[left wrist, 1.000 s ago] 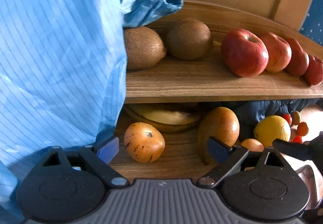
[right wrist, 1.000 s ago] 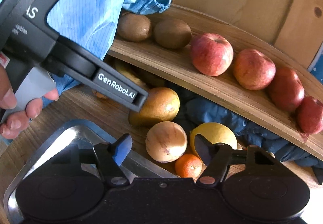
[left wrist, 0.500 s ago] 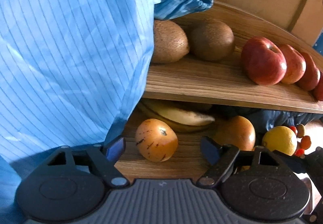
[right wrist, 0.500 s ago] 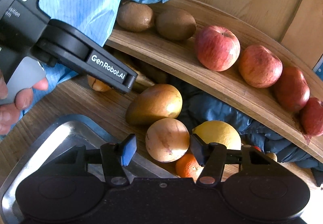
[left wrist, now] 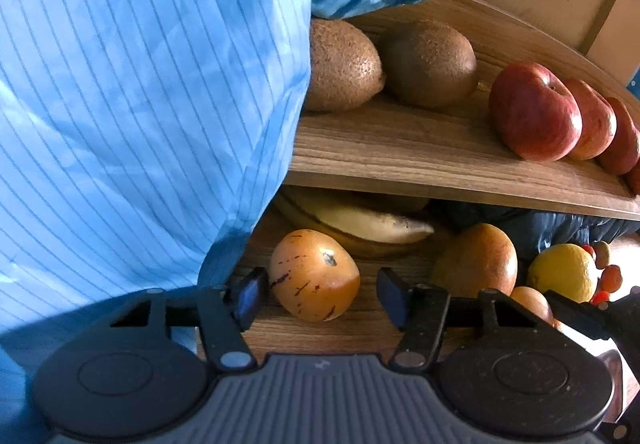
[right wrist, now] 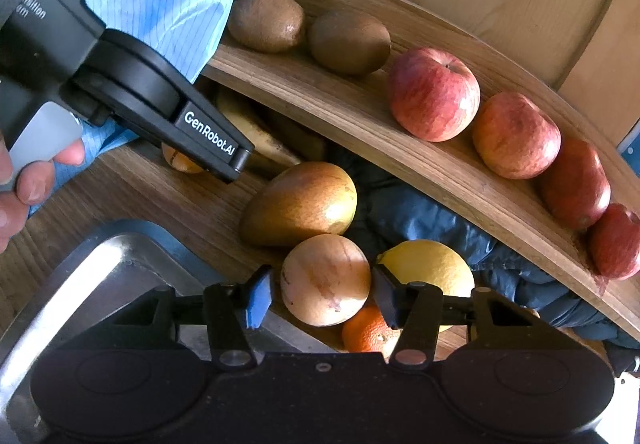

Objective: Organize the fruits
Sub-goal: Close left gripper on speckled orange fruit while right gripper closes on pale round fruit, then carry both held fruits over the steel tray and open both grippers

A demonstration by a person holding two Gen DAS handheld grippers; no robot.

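Both claws have closed in on their fruits: the left claw (left wrist: 318,296), open, flanks a speckled orange round fruit (left wrist: 314,275) on the wooden desk (left wrist: 340,332); the right claw (right wrist: 320,294), open, brackets a pale tan round fruit (right wrist: 325,280) beside a yellow lemon (right wrist: 430,268), below the curved wooden shelf (right wrist: 360,112).

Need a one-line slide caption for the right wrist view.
Open right gripper straddles a round tan fruit beside a lemon; kiwis and apples line the shelf above.
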